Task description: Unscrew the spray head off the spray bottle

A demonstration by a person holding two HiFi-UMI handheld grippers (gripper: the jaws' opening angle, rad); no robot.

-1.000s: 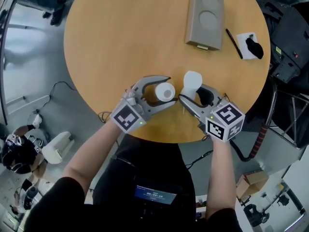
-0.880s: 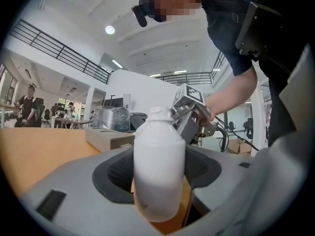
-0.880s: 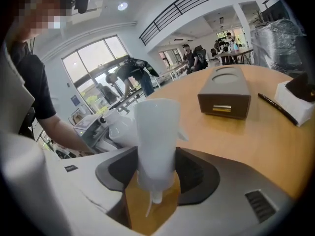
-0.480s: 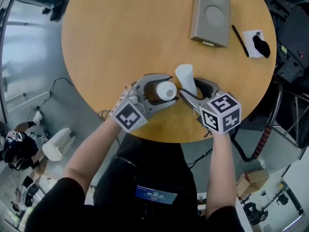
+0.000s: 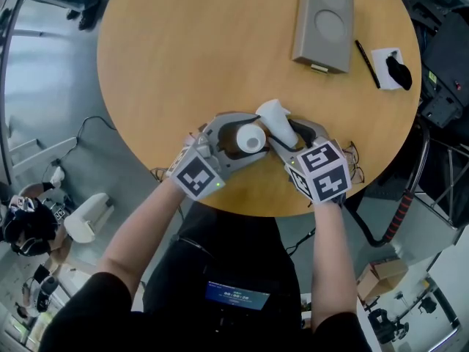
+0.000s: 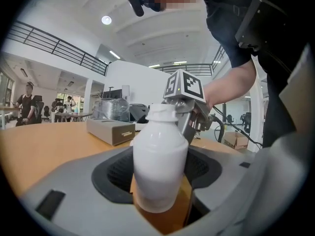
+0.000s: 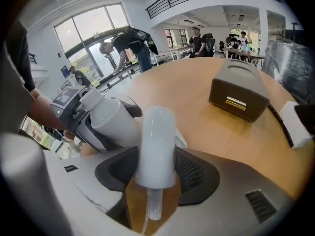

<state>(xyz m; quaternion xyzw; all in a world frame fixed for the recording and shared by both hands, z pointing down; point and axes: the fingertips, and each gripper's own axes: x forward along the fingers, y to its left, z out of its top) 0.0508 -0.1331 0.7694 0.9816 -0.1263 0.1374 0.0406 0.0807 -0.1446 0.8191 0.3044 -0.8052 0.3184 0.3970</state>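
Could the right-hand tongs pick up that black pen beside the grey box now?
Probably not yet. The table up to the pen is bare, but the right tongs are full, shut on the spray head; that would need setting down first.

A round wooden table [image 5: 190, 50] carries a grey box [image 5: 323, 24] with two round recesses near its far edge. Just right of the box lies a black pen [image 5: 367, 53], then a white card [image 5: 381, 56] bearing a small black object [image 5: 399, 72].
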